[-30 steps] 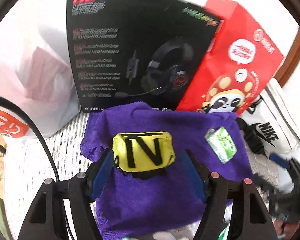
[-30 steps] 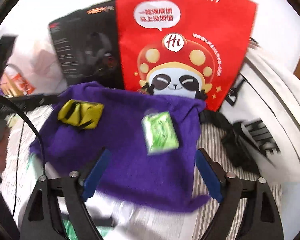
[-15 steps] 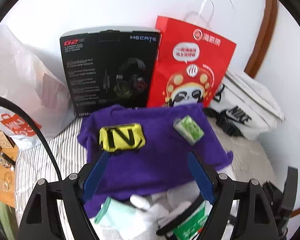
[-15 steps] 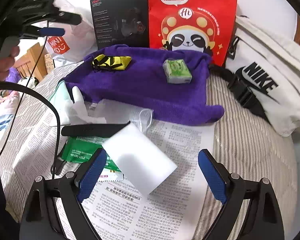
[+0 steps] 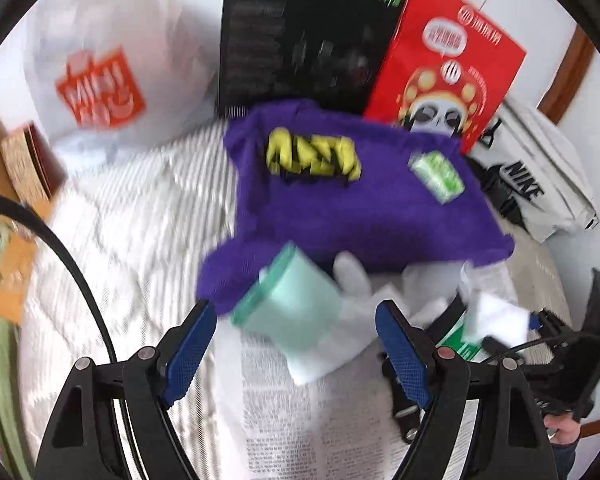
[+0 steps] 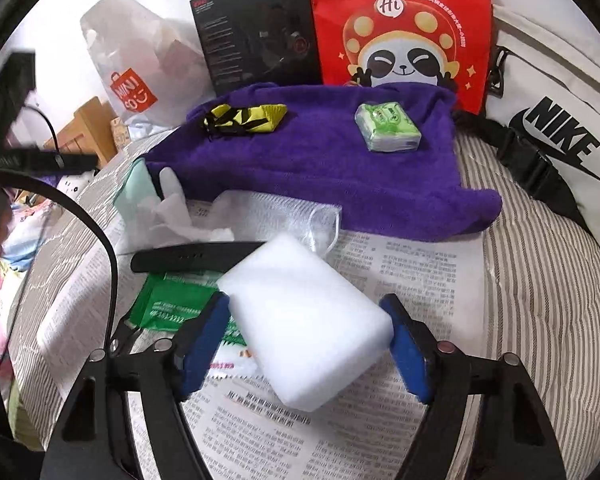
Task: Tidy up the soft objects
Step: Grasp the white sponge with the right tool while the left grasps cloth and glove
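Right claw (image 6: 306,344) has closed around white sponge (image 6: 306,320) near NIKE bag (image 6: 556,136).

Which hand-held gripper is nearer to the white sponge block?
Right. The right hand-held gripper has the white sponge block between its closing fingers; the left hand-held gripper is over the mint-green cloth, apart from it.
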### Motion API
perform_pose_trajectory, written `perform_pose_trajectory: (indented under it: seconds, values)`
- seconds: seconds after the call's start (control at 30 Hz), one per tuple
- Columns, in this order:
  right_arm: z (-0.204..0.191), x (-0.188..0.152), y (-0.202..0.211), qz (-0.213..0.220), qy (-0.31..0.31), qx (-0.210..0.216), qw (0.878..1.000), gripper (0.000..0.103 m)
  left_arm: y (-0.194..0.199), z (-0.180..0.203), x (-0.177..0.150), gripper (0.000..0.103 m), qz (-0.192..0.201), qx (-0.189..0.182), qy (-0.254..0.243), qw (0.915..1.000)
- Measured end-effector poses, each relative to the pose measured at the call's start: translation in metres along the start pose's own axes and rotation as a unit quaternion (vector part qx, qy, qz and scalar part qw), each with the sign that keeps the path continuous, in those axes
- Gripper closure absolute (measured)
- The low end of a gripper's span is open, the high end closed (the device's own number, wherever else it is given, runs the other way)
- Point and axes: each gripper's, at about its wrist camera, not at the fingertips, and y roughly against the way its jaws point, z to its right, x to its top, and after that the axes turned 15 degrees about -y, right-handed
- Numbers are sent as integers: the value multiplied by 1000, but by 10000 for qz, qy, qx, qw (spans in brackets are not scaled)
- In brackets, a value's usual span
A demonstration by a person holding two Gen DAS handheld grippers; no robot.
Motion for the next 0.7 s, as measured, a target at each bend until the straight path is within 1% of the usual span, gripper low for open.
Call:
perform_pose_trajectory:
  seconds: [0.13,0.2,0.27,0.33,0.4,0.43,0.47,0.5,0.53,0.57,0.6,0.63,0.67,0.7]
  values:
    - [-1,-3,12,130,-99,-171,9997,28,-34,8,-23,22,-231,-194,3,9995]
    - [0,-3,20,199,-194,-251,9993,28,-47,13,-27,22,-303,-276,-8,9992]
    - [2,-5,30,253,-298,-281,9988,28,-58,17,-27,22,-316,-280,14,9991]
    - [4,-8,39,296,-415,-295,9983,28,-64,22,-26,22,-253,-250,32,9994]
    - [5,-13,49,365,-526,-254,9976,28,-67,28,-27,22,-145,-77,-57,9998]
    - [6,-16,53,382,-568,-240,9974,28,-68,32,-29,22,-51,50,-172,9998]
    - [6,-18,56,394,-597,-248,9971,28,-69,36,-29,22,-36,148,-266,9995]
    - [6,-19,58,403,-607,-260,9970,28,-69,38,-29,30,-29,217,-340,9992]
    - [6,-20,60,416,-621,-271,9968,28,-69,39,-29,45,-11,260,-395,9989]
    - [5,-20,61,426,-642,-268,9967,28,-68,41,-29,51,42,285,-461,9985]
    - [5,-20,63,441,-665,-256,9965,28,-67,41,-28,62,100,273,-487,9984]
    - [5,-20,64,454,-690,-235,9963,28,-65,39,-28,74,157,163,-439,9988]
    - [4,-20,66,461,-708,-198,9962,28,-63,36,-28,80,175,62,-376,9991]
    - [4,-21,67,466,-720,-166,9962,28,-61,32,-28,83,198,-71,-285,9994]
